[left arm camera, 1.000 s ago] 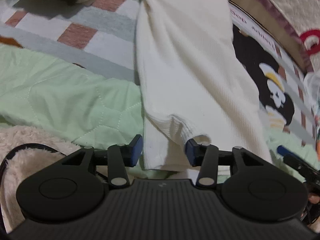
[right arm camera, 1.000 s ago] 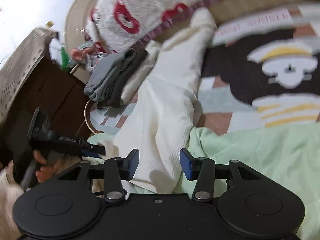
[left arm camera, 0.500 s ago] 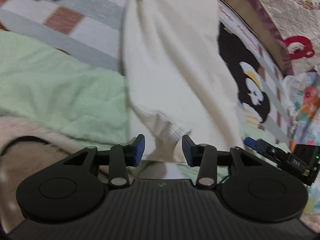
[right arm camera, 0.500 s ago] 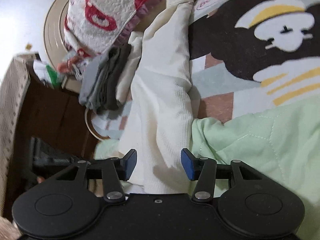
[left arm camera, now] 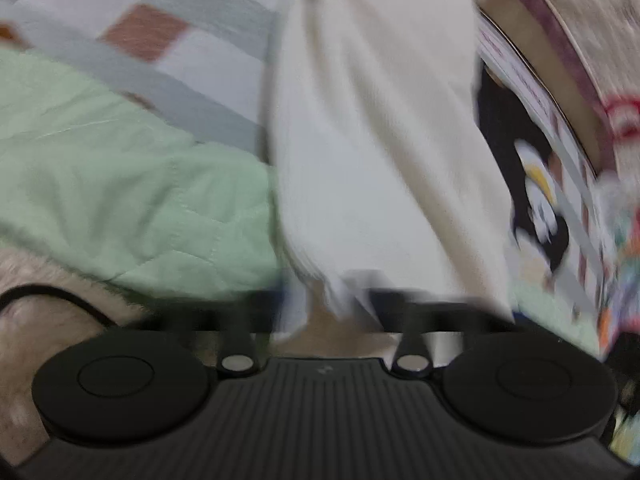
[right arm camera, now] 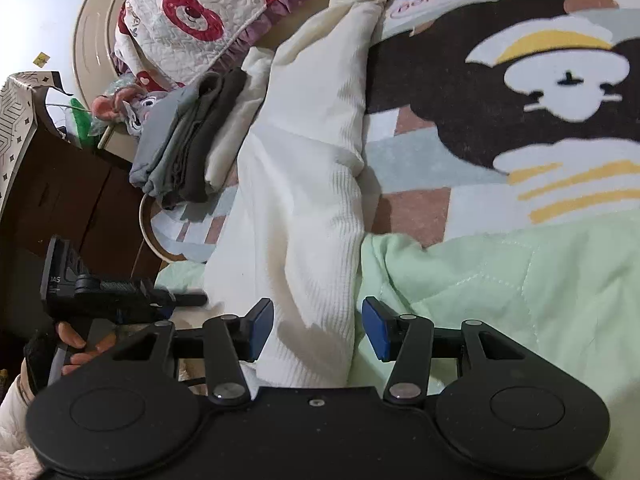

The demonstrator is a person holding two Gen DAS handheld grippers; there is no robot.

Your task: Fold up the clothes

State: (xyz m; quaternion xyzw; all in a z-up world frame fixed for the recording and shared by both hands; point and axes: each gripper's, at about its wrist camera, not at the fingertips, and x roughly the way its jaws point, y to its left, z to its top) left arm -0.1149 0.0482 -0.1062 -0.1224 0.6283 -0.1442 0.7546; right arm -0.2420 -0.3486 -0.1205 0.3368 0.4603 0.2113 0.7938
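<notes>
Left tongs: squeezed tight. The picture is blurry, but the near hem of the cream knit top sits bunched right between the tips, so they seem to pinch it.
Left tongs from the other camera: seen as a black tool at the left side, with a hand wrapped around its handle. Its tip is at the left side of the top's near end.
Right tongs: wide apart, holding nothing. The two blue pads stand on either side of the top's near end, and the cloth lies between them. I cannot tell if the pads touch it.
Cream knit top: long and ribbed, lying stretched out on the bed. Its near end lies on the green quilt, and its far end reaches toward the head of the bed.
Green quilt: soft and stitched, bunched along the near edge of the bed, on both sides of the top.
Bed sheet: it has grey, white and brown squares and a big cartoon dog with a white and yellow hat.
Folded pile: grey and dark clothes stacked neatly, just beside the top near the left edge of the bed.
Bear quilt: white with red bears and a purple frill, at the far corner of the bed.
Fluffy sleeve: pale and fuzzy, at the near left in the left camera.
</notes>
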